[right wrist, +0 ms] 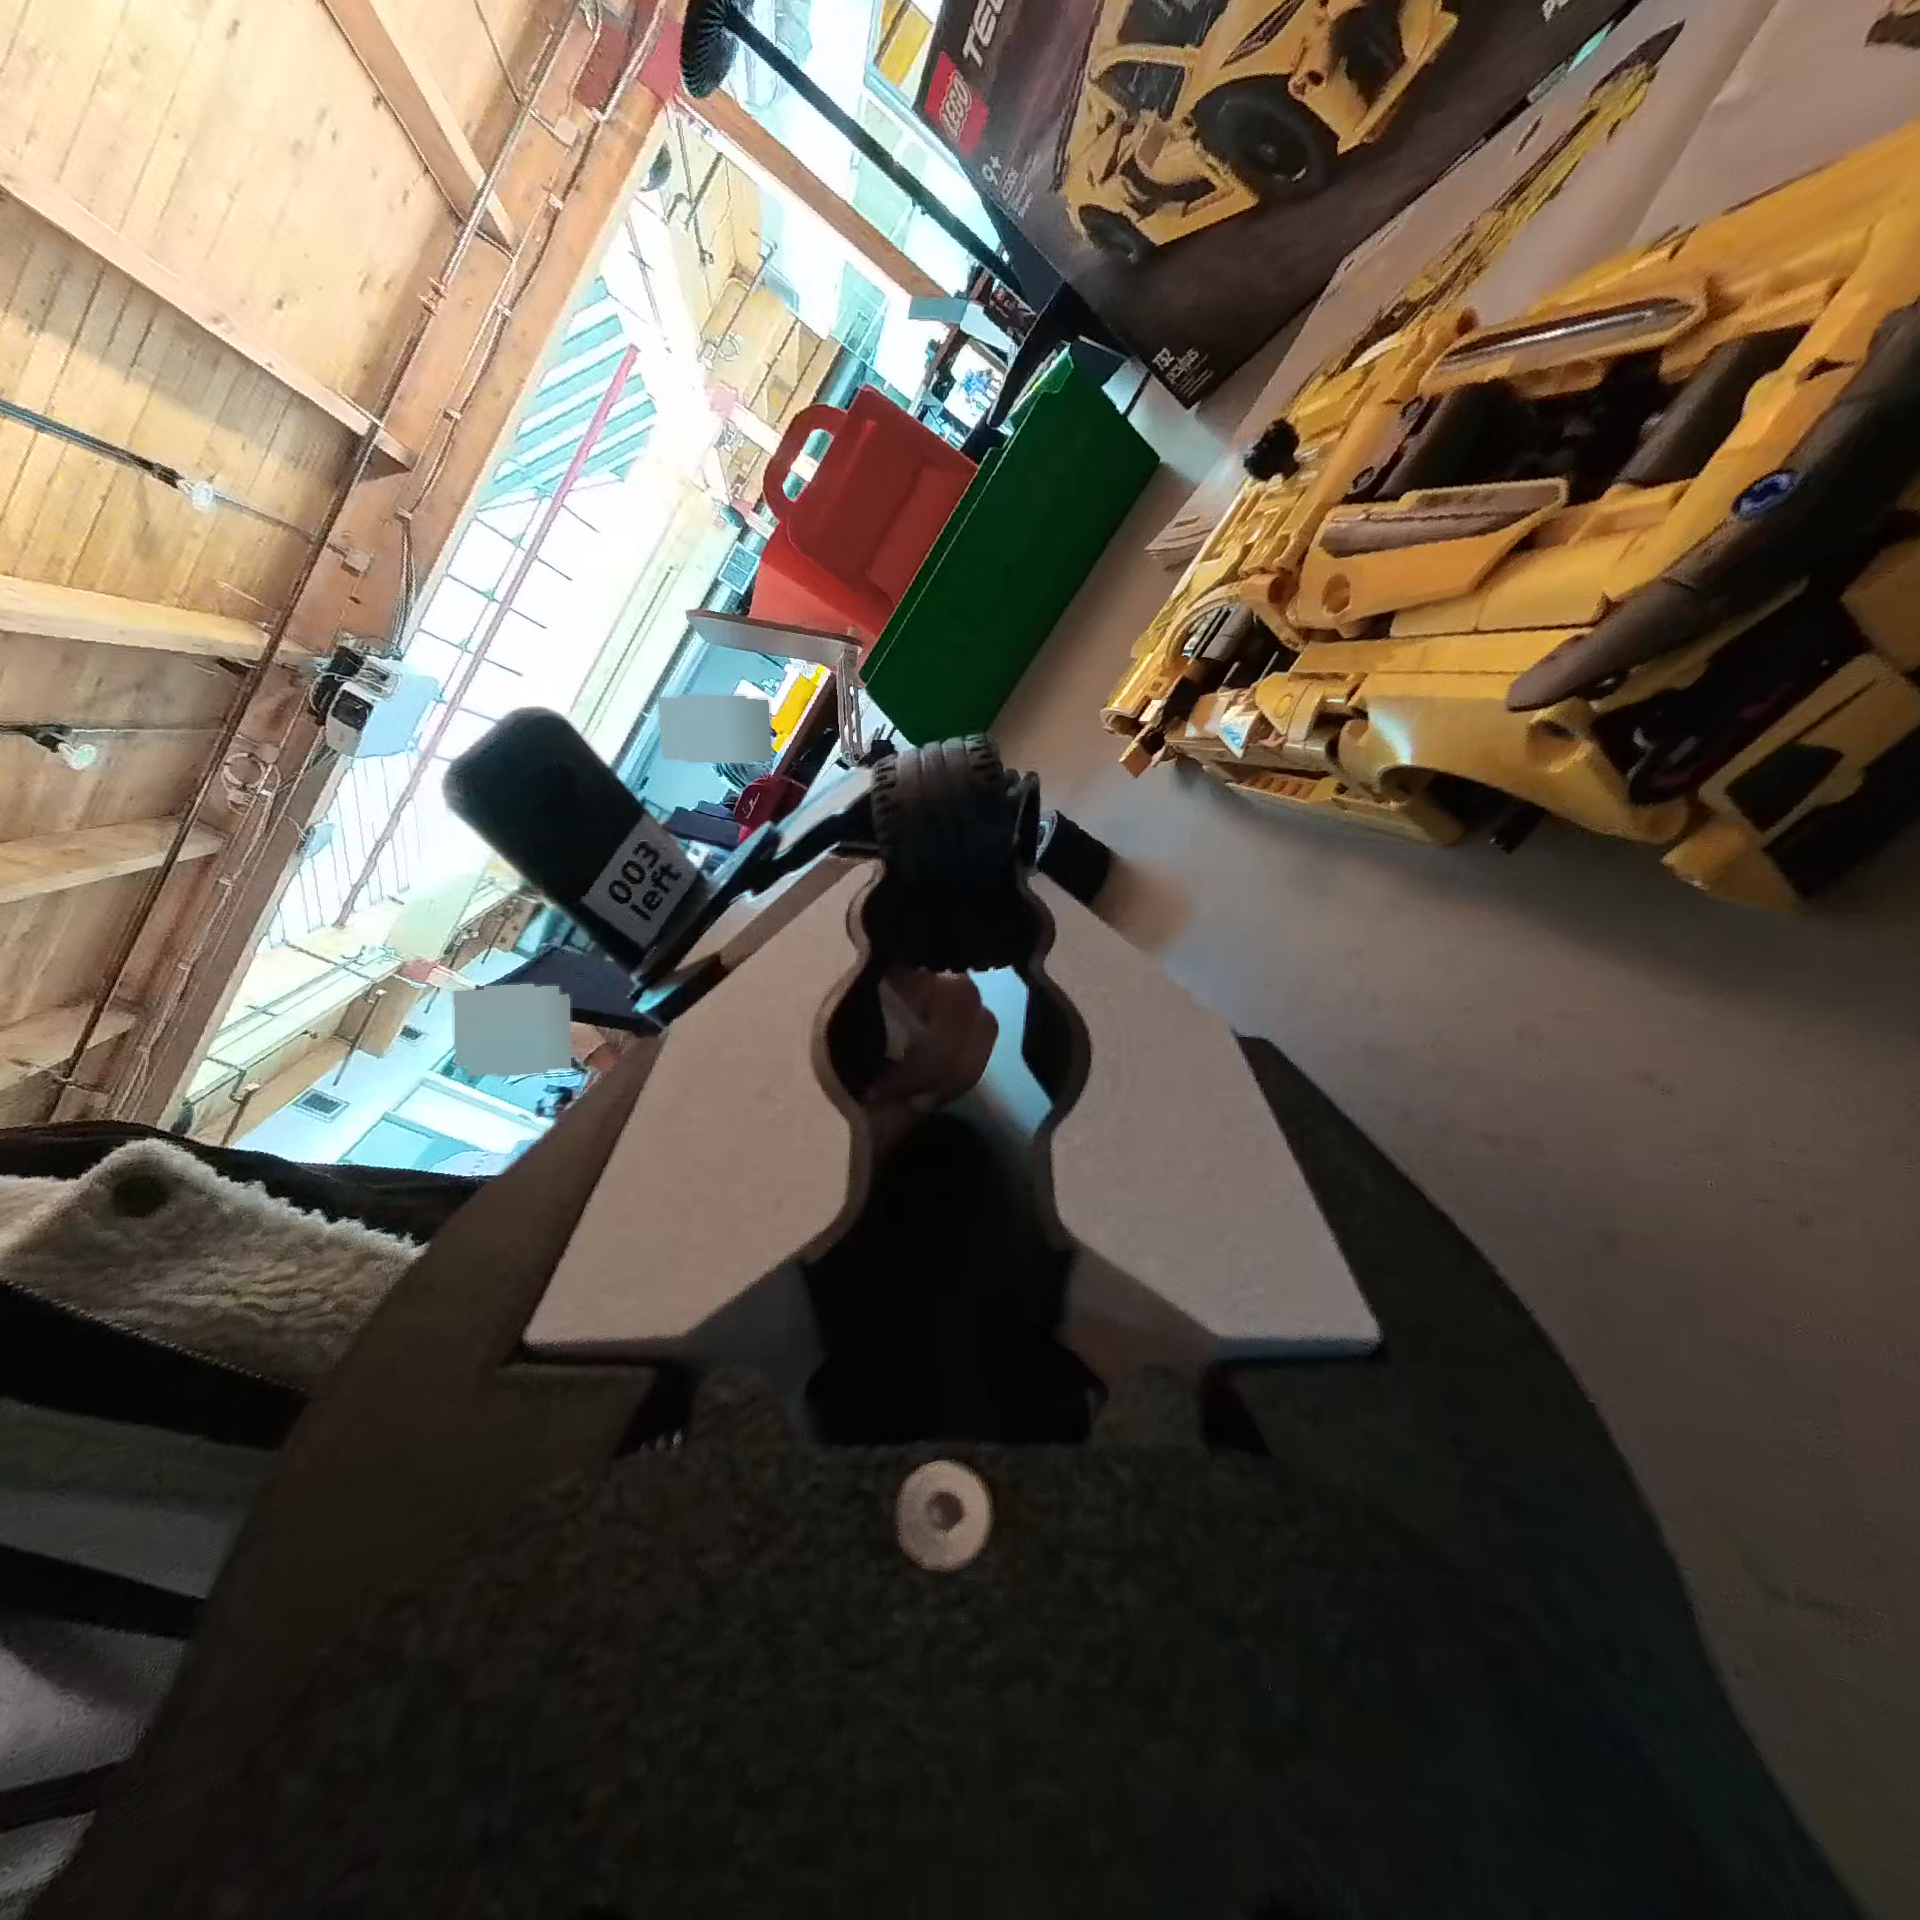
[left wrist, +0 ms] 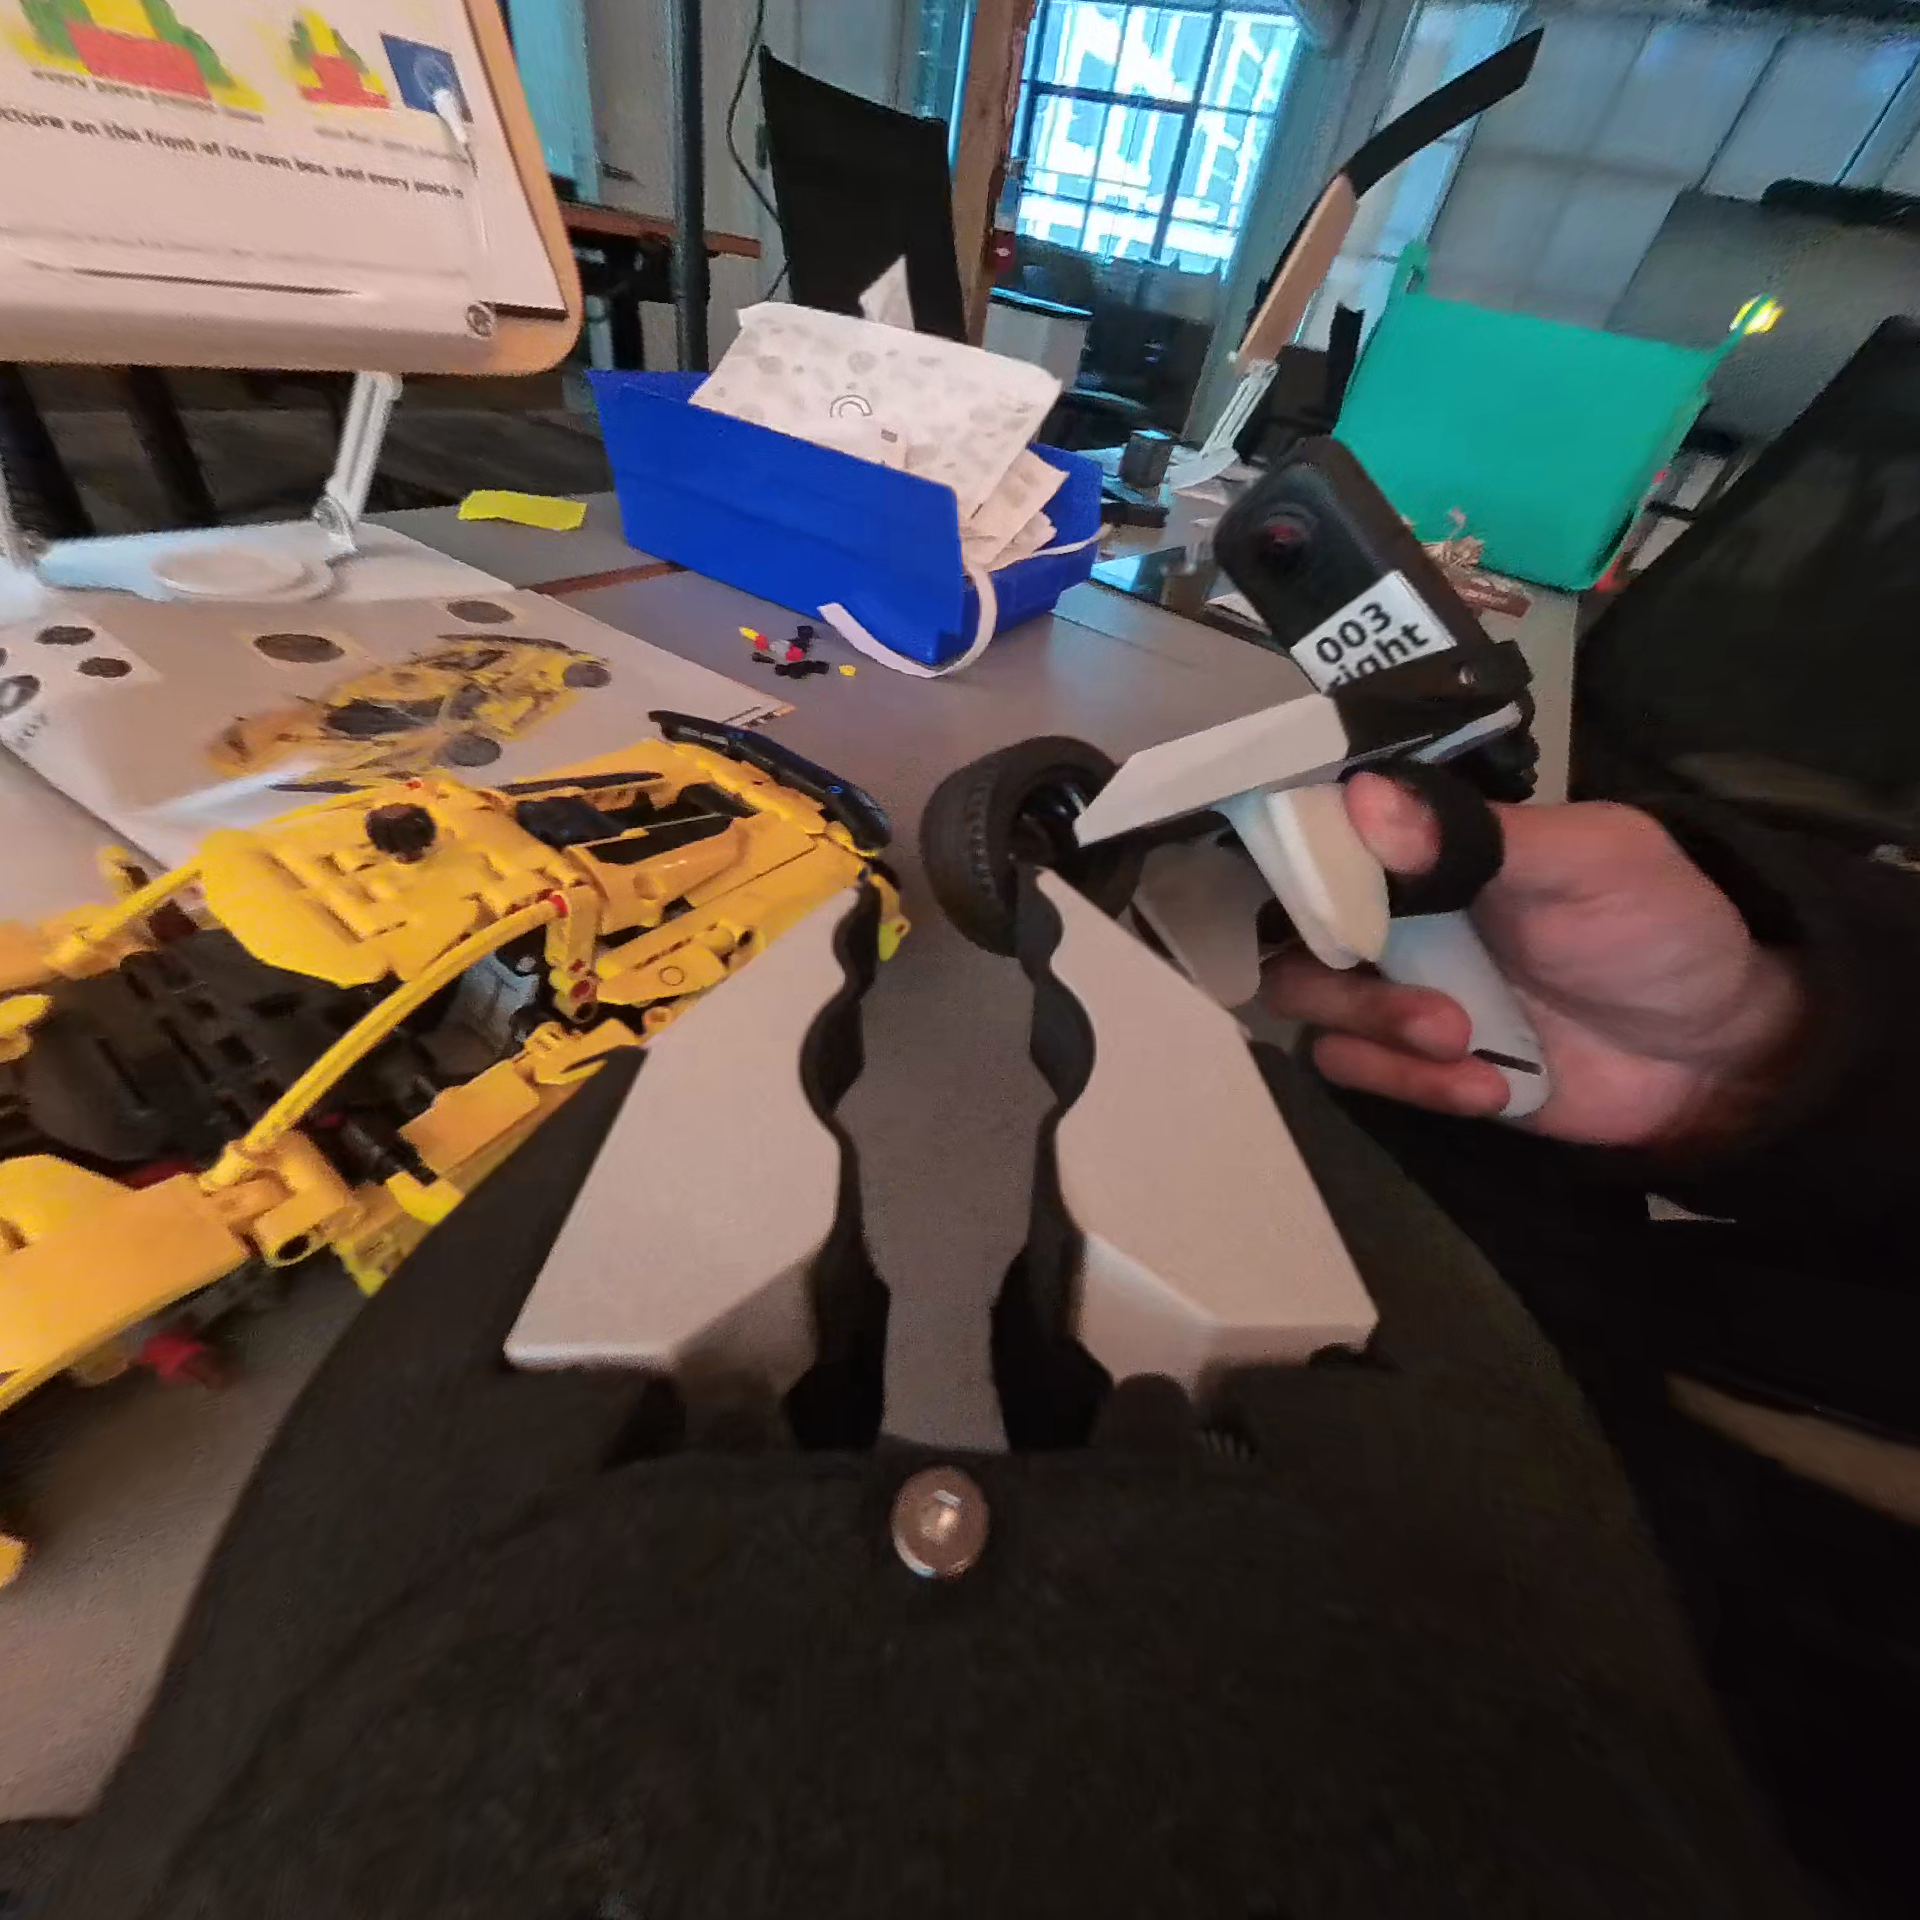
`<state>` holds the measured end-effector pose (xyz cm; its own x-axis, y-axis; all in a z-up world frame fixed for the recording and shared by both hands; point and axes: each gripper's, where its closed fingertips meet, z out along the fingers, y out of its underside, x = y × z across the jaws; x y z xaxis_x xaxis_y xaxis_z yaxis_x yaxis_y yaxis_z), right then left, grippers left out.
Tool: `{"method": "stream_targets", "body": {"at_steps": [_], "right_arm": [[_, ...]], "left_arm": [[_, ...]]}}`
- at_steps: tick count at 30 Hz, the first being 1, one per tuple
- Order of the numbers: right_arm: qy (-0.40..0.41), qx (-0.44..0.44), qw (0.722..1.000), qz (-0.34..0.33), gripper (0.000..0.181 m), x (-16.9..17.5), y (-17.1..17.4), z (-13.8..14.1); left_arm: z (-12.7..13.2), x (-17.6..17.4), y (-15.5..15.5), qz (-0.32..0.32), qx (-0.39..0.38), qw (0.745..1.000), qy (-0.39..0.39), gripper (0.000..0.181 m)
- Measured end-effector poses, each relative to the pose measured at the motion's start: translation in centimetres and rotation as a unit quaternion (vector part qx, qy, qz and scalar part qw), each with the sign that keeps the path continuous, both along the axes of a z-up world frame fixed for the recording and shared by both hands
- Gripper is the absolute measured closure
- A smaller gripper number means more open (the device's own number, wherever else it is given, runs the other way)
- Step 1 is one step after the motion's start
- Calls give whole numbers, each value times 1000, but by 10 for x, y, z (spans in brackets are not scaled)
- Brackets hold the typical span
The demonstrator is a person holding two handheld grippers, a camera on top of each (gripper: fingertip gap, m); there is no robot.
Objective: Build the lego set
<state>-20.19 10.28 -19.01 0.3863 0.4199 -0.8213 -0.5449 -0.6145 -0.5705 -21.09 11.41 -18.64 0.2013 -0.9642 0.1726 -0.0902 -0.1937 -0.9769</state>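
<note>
— What takes up most of the counter (left wrist: 1091, 665)?

— The yellow lego car (left wrist: 416, 935), sprawled across the left half of the left wrist view, with a printed sheet (left wrist: 343, 675) under its far end. In the right wrist view the car fills the upper right, and the set's box (right wrist: 1195, 156) stands behind it at the top.

— And behind the car?

— A blue bin (left wrist: 810, 520) stuffed with paper bags, upper centre of the left view. Just in front of it lies a little scatter of loose pieces (left wrist: 792, 649).

— The grippers?

— The right gripper (right wrist: 951, 883) is clamped on a black wheel (right wrist: 951, 842) at its fingertips, held in a hand (left wrist: 1558, 977) at the right of the left view. The left gripper (left wrist: 951, 894) sits centre frame, jaws apart with bare counter between them, its right tip close by the wheel; whether they touch, I cannot tell.
</note>
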Motion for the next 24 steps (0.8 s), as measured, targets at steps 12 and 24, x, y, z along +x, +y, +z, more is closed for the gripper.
{"method": "stream_targets", "body": {"at_steps": [12,24], "right_arm": [[-14,15,1000,-2,163,-2,-5,5],[-6,14,1000,-2,163,-1,-4,6]], "left_arm": [[3,0,-8,-10,5,1000,-6,176],[-3,0,-1,12,-23,1000,5,178]]}}
